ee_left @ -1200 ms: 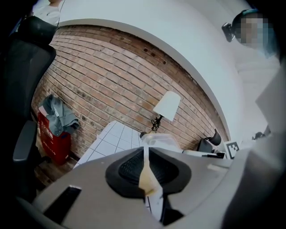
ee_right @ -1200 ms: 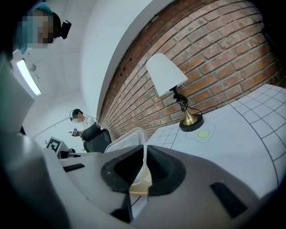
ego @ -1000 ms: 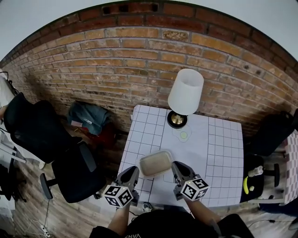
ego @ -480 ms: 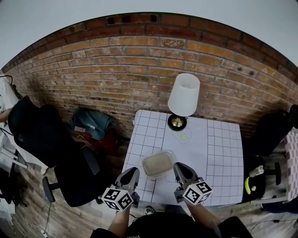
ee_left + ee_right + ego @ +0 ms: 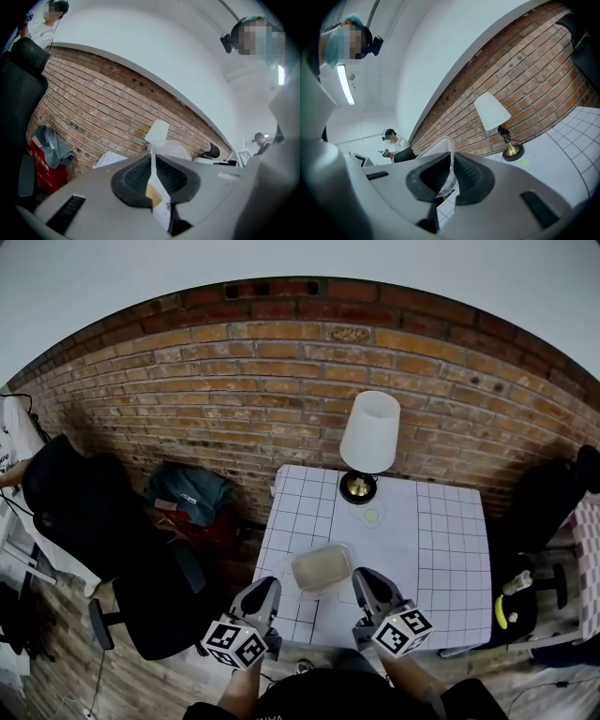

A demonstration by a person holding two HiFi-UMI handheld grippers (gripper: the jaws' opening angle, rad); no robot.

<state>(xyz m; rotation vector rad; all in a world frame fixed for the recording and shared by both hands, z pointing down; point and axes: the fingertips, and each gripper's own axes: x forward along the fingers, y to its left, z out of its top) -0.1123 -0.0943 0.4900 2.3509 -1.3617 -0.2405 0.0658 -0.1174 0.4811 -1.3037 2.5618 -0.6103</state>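
A clear plastic container [image 5: 321,569] with something tan inside hangs over the near part of the white gridded table [image 5: 441,549]. My left gripper [image 5: 270,587] is shut on its left rim and my right gripper [image 5: 359,579] is shut on its right rim. In the left gripper view the thin clear rim [image 5: 152,161] is pinched between the black pads [image 5: 136,176]. The right gripper view shows the same grip, with the rim [image 5: 451,168] between its pads [image 5: 468,176]. A white-shaded lamp [image 5: 369,432] on a brass base stands at the table's far edge, by the brick wall.
A small green disc [image 5: 372,515] lies in front of the lamp base. Black office chairs [image 5: 84,512] stand left of the table and another [image 5: 548,507] stands right. Beside the wall, a grey-blue cloth [image 5: 187,491] lies on a red box. A person [image 5: 391,140] sits far off.
Both grippers, still shut on the container, have lifted and tilted upward. The gripper views now show more wall and ceiling, and the lamp looks smaller and farther away.
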